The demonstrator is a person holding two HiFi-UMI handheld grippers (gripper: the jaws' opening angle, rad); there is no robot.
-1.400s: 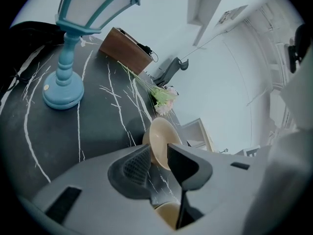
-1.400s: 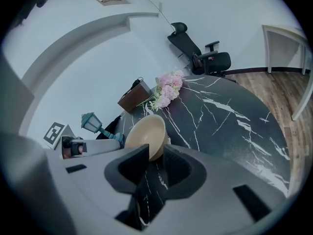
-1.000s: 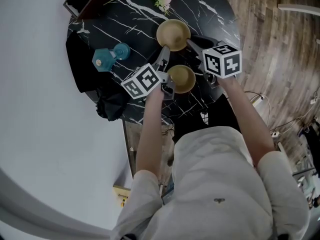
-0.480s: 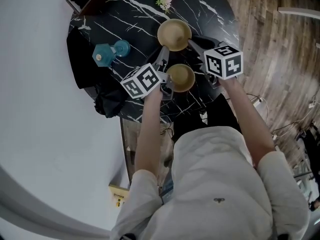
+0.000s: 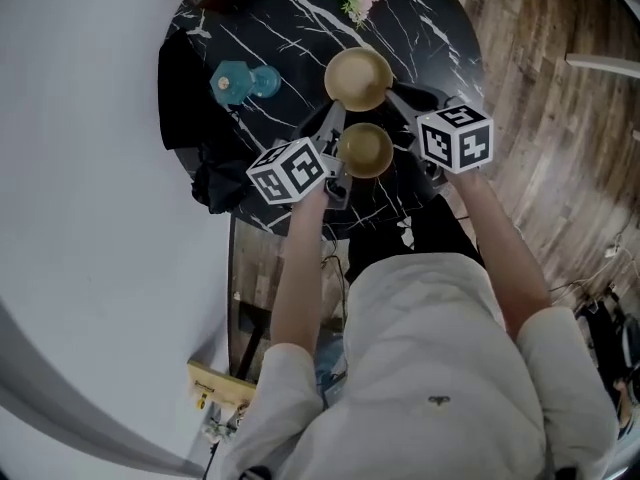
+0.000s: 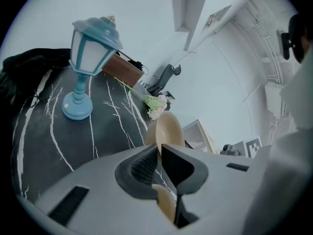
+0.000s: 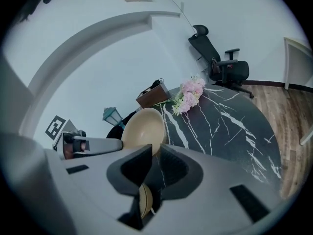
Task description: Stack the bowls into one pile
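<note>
Overhead, two smooth, round tan bowls show above a glossy black marble table (image 5: 290, 38) veined in white. The far bowl (image 5: 358, 76) faces mouth up, with no long axis. The left gripper (image 5: 332, 120) and right gripper (image 5: 392, 94) have just closed narrow on its thin rim, one at each side. The near bowl (image 5: 366, 150) sits between the grippers, closer to the person.
</note>
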